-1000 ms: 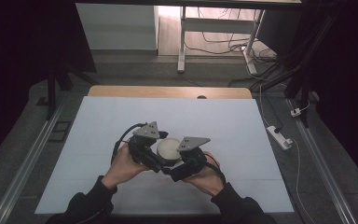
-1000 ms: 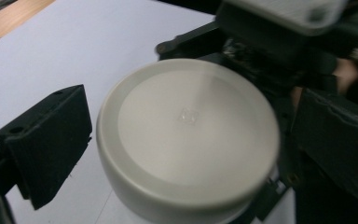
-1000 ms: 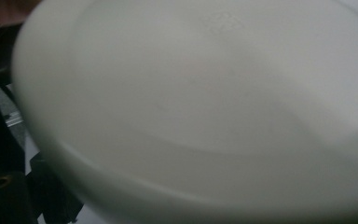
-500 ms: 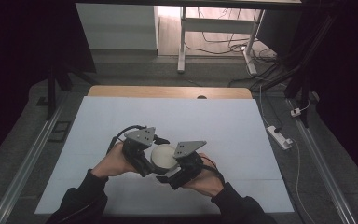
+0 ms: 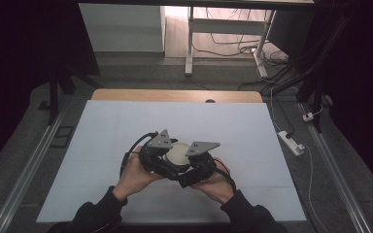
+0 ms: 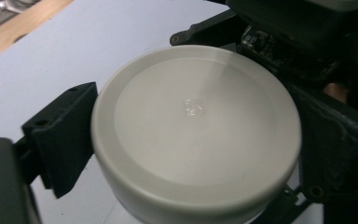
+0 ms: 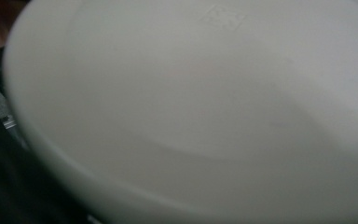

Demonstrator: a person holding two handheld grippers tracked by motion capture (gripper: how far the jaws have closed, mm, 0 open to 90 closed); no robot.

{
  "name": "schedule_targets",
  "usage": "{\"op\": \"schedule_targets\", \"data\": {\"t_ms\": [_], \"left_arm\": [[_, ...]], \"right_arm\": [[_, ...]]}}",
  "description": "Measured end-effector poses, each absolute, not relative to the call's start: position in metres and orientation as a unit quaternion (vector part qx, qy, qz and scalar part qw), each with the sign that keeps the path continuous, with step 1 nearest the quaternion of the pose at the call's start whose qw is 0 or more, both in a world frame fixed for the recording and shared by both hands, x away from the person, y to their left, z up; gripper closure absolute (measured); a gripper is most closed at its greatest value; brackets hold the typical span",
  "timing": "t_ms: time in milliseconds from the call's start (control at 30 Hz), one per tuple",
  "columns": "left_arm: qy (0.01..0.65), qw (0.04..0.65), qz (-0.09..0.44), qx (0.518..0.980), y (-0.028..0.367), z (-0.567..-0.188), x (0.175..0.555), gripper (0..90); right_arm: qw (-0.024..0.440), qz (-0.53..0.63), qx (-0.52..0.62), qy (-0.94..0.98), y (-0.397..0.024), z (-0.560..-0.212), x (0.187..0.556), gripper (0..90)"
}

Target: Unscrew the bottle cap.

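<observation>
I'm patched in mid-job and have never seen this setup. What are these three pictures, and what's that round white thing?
No robot here: a person holds a two-jaw left gripper and right gripper. The high view looks down on the white table from above. Each of the other two pictures comes from a camera riding on one gripper. Between the grippers sits a round white lid-like container; the left gripper view shows black jaws against both its sides. The right gripper view sits too close to it to show that gripper's grip.
</observation>
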State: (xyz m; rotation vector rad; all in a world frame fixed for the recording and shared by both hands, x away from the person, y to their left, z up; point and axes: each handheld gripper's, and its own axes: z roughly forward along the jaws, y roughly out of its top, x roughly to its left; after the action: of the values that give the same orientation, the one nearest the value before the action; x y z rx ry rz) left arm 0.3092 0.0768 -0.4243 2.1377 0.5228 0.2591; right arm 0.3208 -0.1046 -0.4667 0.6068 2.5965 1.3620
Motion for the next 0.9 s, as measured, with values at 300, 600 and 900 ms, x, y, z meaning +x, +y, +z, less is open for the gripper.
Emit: {"op": "schedule_targets", "data": {"t_ms": [300,600,900], "left_arm": [[0.125,0.481,0.024,0.868,0.103,-0.409,0.318,0.1],[0.059,0.453,0.009,0.89,0.106,-0.413,0.318,2.1],[0.079,0.462,0.011,0.883,0.101,-0.419,0.319,7.8]], "right_arm": [[0.062,0.469,0.165,0.865,-0.105,-0.462,0.317,6.7],[0.044,0.47,0.119,0.874,-0.097,-0.46,0.307,6.7],[0.053,0.466,0.123,0.875,-0.098,-0.459,0.307,6.7]]}}
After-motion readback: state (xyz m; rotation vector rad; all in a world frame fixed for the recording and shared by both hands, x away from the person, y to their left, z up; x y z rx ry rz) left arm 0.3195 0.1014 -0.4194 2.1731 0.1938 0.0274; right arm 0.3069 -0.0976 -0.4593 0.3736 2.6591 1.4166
